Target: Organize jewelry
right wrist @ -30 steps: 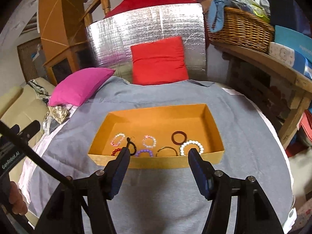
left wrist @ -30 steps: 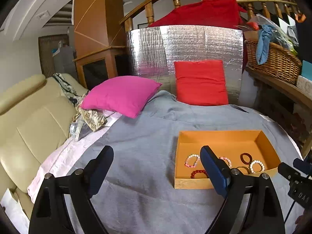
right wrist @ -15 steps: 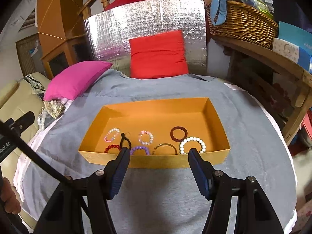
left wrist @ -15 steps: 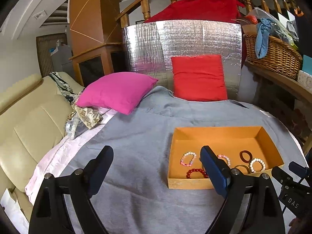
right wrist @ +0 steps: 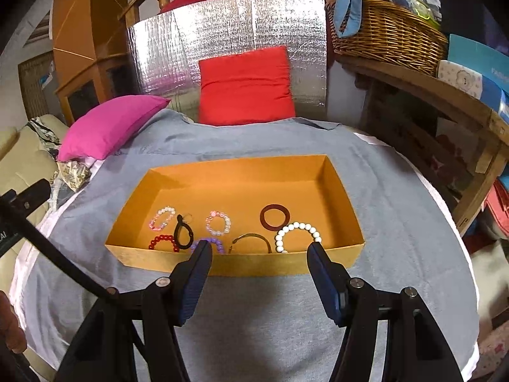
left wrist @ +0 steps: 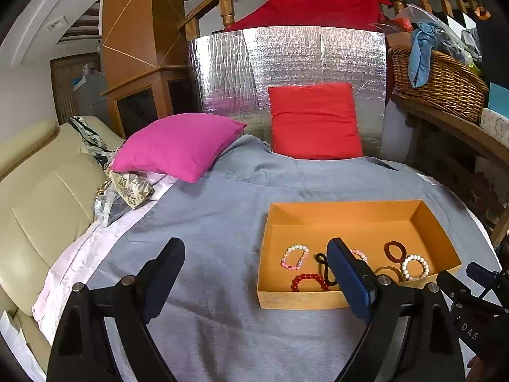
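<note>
Grey cloth [right wrist: 254, 334] covers the broad surface that carries everything, with a beige sofa [left wrist: 41, 197] along its left side and a silver foil panel [right wrist: 229, 47] standing at the far end. A red pillow [right wrist: 246, 87] leans on the panel, and a pink pillow [left wrist: 178, 145] lies to its left. A wicker basket [right wrist: 388, 36] sits on a wooden shelf at the right.

On the cloth lies an open orange box [right wrist: 235, 264], and all the jewelry is gathered along its near side. From left to right in the right wrist view: a pink bead bracelet [right wrist: 162, 218], a red bead bracelet [right wrist: 163, 242], a black hair tie [right wrist: 183, 232], a purple bead bracelet [right wrist: 208, 244] partly hidden by the box wall, a pale pink bead bracelet [right wrist: 218, 222], a thin bronze bangle [right wrist: 251, 242], a dark brown ring [right wrist: 274, 217] and a white bead bracelet [right wrist: 297, 235].

The right hand-held gripper [right wrist: 259, 251] hangs just in front of the box's near wall, its jaws spread and empty, with the bangle and the purple and white bracelets straight beyond them.

The left hand-held gripper [left wrist: 256, 248] is spread wider, also empty, over bare cloth beside the box's left wall; its right finger overlaps the box in that view, hiding some of the pieces.
</note>
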Tool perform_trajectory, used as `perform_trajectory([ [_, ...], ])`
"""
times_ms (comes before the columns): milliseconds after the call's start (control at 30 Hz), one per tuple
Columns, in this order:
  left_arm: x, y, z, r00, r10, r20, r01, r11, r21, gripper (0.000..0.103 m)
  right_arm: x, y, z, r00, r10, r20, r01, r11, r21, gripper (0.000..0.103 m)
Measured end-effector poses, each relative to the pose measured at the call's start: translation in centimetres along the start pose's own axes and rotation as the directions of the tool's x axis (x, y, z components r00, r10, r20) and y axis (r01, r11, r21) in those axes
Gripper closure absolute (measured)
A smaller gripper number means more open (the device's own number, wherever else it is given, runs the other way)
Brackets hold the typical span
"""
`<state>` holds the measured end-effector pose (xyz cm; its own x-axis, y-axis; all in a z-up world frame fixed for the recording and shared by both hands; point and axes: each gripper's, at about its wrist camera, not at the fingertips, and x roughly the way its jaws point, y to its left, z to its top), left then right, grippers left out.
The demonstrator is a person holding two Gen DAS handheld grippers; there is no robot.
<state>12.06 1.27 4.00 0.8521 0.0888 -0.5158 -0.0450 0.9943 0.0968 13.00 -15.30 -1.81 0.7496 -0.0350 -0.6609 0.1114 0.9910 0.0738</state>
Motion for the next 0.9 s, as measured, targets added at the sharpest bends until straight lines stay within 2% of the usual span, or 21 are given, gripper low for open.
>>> perform_trajectory([
  [567,2.9,-1.0,-1.0,0.999,0.006,-0.054,-0.005,1.0,0.016,0.012,2.2,0.1,-0.5,1.0,-0.002,-0.018,0.002,1.0,0.003,0.037],
  [900,4.2,-0.5,-1.9,0.998,0.006,-0.055,-0.005,1.0,0.015,0.012,2.3,0.2,-0.5,0.999,-0.011,-0.03,0.011,1.0,0.004,0.037],
])
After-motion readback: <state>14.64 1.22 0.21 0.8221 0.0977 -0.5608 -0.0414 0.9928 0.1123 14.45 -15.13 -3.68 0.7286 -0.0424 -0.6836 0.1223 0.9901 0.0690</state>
